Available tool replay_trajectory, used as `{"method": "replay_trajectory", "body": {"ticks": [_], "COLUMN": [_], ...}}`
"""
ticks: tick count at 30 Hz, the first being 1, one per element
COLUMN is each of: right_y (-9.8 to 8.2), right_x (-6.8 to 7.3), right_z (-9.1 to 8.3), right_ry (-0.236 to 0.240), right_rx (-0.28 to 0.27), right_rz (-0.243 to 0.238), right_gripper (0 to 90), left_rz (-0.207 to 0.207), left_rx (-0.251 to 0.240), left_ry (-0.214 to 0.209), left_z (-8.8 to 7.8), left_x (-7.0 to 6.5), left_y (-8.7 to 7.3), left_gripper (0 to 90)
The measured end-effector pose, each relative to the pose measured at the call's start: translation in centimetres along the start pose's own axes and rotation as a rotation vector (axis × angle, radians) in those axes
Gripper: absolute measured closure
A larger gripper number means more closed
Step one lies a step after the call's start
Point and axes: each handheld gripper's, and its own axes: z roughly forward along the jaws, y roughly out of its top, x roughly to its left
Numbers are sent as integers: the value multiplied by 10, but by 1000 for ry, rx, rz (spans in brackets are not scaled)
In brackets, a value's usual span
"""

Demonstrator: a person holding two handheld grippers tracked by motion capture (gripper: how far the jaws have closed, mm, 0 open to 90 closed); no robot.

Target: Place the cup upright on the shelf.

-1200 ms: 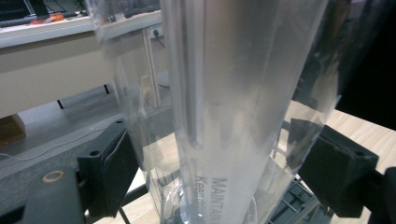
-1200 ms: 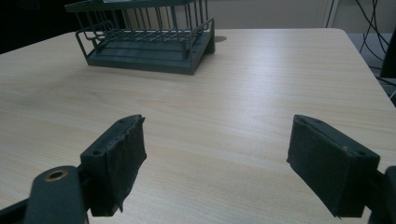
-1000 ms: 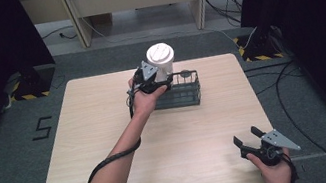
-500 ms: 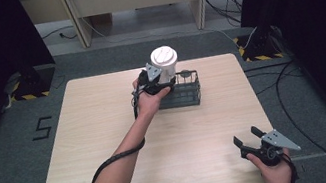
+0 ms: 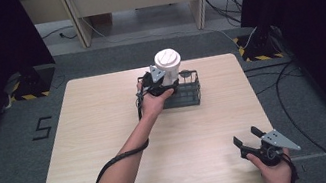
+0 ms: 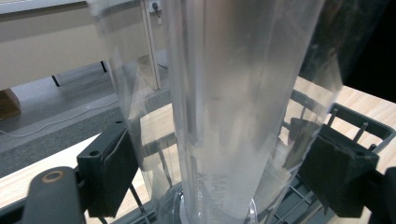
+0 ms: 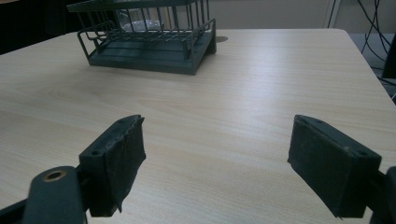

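Observation:
A tall clear plastic-wrapped tube [image 6: 233, 70] with a round white top [image 5: 167, 60] stands upright, its lower end inside a dark wire rack [image 5: 189, 92] at the table's far middle. My left gripper [image 5: 160, 79] is shut on the tube, and its black pads [image 6: 109, 168] press the crinkled wrap from both sides. The rack's rim [image 6: 362, 126] runs behind the tube. My right gripper [image 5: 247, 138] hovers open near the table's front right edge, with nothing between its jaws [image 7: 224, 163]. The rack [image 7: 149, 42] lies well ahead of it.
The light wooden table [image 5: 107, 132] has wide bare room left of the rack and in front of it. A small round disc [image 5: 187, 72] sits at the rack's far edge. Cables and black stands lie on the grey floor around the table.
My left gripper has carried the tube a little to the right and down, over the rack. The right gripper has stayed where it was.

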Motion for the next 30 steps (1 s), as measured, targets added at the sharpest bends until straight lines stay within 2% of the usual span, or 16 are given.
{"method": "replay_trajectory", "body": {"ticks": [19, 23, 30], "right_y": [0, 0, 0], "right_x": [1, 1, 1], "right_z": [0, 1, 1], "right_ry": [3, 3, 1], "right_rx": [4, 5, 6], "right_rz": [-8, -12, -19], "right_gripper": [189, 189, 188], "left_rz": [-14, -38, -45], "left_rx": [23, 22, 17], "left_ry": [3, 2, 7], "left_z": [5, 4, 2], "left_x": [-3, -1, 0], "left_y": [-8, -9, -10], "left_gripper": [174, 171, 166]}}
